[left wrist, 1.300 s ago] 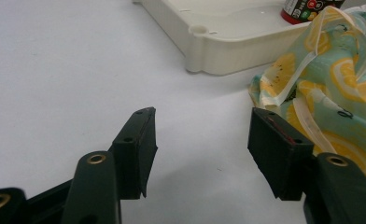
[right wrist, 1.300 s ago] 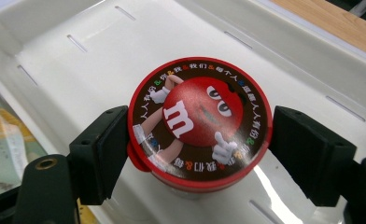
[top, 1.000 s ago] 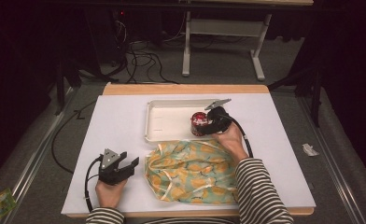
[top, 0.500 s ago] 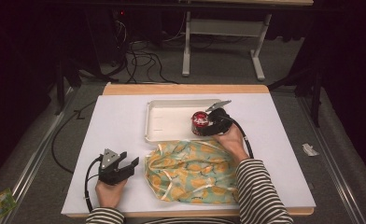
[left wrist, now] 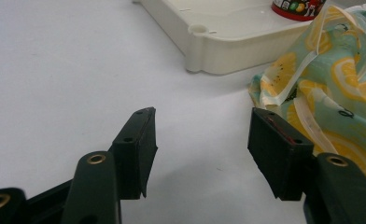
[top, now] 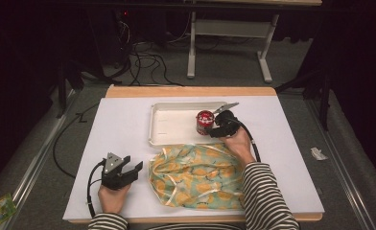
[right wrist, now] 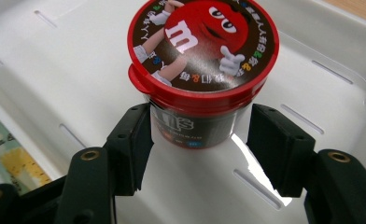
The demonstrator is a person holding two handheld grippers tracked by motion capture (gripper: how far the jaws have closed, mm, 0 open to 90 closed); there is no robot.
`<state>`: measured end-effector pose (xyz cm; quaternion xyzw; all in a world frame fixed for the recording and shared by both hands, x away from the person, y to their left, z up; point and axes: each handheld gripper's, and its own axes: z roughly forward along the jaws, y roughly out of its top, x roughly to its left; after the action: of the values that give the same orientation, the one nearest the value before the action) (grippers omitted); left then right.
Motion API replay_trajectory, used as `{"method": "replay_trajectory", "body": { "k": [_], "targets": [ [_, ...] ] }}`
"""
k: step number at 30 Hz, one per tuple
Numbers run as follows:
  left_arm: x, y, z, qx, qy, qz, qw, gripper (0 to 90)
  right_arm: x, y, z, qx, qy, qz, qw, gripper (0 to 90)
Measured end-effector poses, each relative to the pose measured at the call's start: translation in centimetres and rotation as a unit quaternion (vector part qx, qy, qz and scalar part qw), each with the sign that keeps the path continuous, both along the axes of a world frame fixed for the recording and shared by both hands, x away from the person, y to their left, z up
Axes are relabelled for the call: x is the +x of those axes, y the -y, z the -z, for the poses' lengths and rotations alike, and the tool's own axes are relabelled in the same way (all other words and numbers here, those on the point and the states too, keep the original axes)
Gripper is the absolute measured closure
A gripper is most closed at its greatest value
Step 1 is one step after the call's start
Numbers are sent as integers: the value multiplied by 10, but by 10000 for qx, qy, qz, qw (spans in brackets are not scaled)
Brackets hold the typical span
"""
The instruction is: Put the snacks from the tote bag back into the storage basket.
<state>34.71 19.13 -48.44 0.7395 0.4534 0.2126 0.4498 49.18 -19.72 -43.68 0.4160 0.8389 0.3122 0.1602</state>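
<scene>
My right gripper [right wrist: 197, 128] has its jaws around the lower body of the candy cup [right wrist: 202, 60], 1 on each side. They have just been closing in on it. The left jaw sits against the cup wall or very close to it; a sliver of white tray floor shows between the right jaw and the cup, so I am not clamped on it yet. The cup stands upright with its red lid on, inside the white tray [top: 169, 125], toward the tray's right end.

My left gripper [left wrist: 200, 140] rests low over the bench [top: 123, 124] with its jaws wide apart and nothing between them, just beside the left edge of the lemon-print cloth [top: 195, 175]. The cloth lies bunched on the bench against the tray's near wall.

Counted: 1 cup, 1 tray, 1 cloth, 2 grippers.
</scene>
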Motion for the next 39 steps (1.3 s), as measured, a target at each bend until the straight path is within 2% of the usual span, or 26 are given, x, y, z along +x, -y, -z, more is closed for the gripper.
{"method": "replay_trajectory", "body": {
  "k": [7, 10, 12, 16, 19, 20, 21, 25, 26, 28, 30, 33, 36, 39],
  "targets": [
    [1, -1, 0, -45, -32, 42, 10000, 420, -2, 7, -3, -13, -31, 159, 9999, 412],
    [1, -1, 0, -56, -32, 51, 10000, 422, -13, 13, -12, 135, 147, 247, 9995, 420],
    [1, -2, -1, -86, -53, 48, 9999, 422, -20, 18, -17, 154, 209, 301, 9992, 430],
    [1, -2, -2, -140, -53, 79, 9999, 423, -37, 34, -25, 384, 336, 384, 9980, 445],
    [1, -3, -3, -172, -56, 100, 9998, 425, -55, 48, -32, 583, 519, 480, 9958, 456],
    [1, -3, -3, -187, -57, 89, 9998, 425, -60, 52, -33, 639, 509, 514, 9953, 456],
    [1, -4, -3, -187, -74, 101, 9997, 425, -68, 59, -35, 712, 613, 537, 9941, 459],
    [1, -5, -5, -159, -77, 128, 9998, 425, -90, 80, -38, 906, 761, 724, 9903, 462],
    [1, -6, -6, -153, -75, 126, 9998, 425, -101, 89, -38, 976, 813, 805, 9886, 464],
    [0, -6, -6, -149, -73, 126, 9998, 425, -104, 93, -38, 996, 846, 820, 9880, 465],
    [-1, -7, -7, -124, -70, 119, 9998, 424, -113, 103, -36, 1122, 928, 918, 9851, 468],
    [-1, -8, -7, -117, -64, 123, 9998, 425, -125, 118, -30, 1156, 917, 1026, 9837, 471],
    [-2, -11, -8, -121, -58, 125, 9998, 424, -130, 124, -27, 1176, 921, 1108, 9826, 471],
    [-2, -15, -9, -105, -58, 93, 9999, 424, -140, 135, -22, 1296, 945, 1203, 9797, 472]
  ]
}}
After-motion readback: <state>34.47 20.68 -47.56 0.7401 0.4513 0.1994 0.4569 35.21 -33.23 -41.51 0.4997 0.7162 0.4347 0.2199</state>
